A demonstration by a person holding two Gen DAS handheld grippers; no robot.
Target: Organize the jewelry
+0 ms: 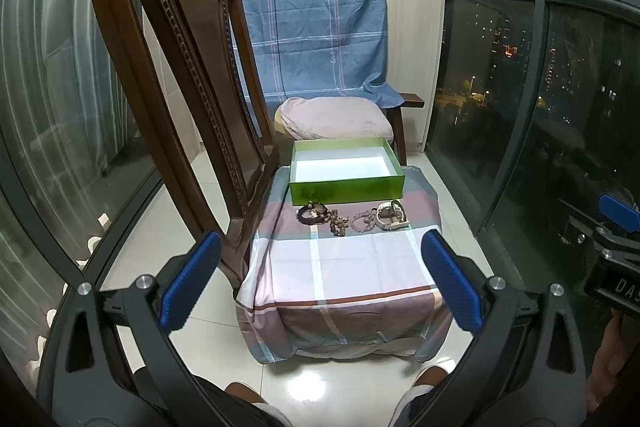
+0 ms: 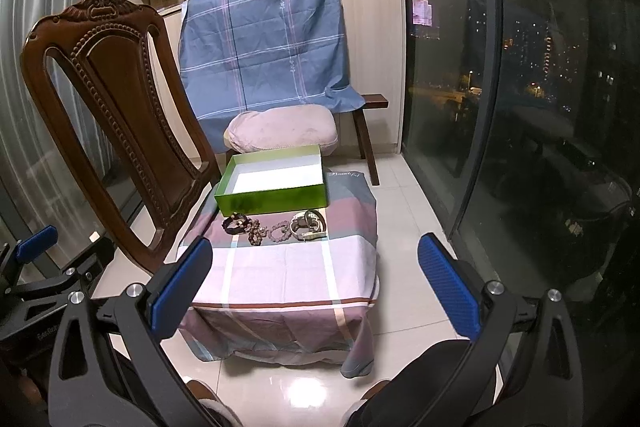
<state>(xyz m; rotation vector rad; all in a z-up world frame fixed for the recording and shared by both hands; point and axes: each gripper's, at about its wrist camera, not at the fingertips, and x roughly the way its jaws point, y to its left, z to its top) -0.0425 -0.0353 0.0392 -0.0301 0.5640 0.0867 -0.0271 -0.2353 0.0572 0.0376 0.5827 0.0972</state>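
Note:
An empty green box (image 1: 347, 187) (image 2: 272, 202) with a white inside sits at the far end of a low stool draped in a plaid cloth (image 1: 344, 267) (image 2: 288, 267). In front of it lies a row of jewelry: a dark bracelet (image 1: 311, 214) (image 2: 235, 223), a brown bead string (image 1: 337, 223) (image 2: 256, 233), a pale pink bead bracelet (image 1: 363, 221) (image 2: 279, 231) and a silvery watch (image 1: 390, 218) (image 2: 307, 225). My left gripper (image 1: 322, 281) and right gripper (image 2: 316, 285) both hang open, short of the jewelry, holding nothing.
A carved wooden chair (image 1: 180, 87) (image 2: 116, 131) stands close on the left. Behind the stool is a bench with a pink cushion (image 1: 336, 119) and a blue sheet (image 1: 316, 31). Glass windows (image 1: 540, 107) run along the right. A person's knees show at the bottom.

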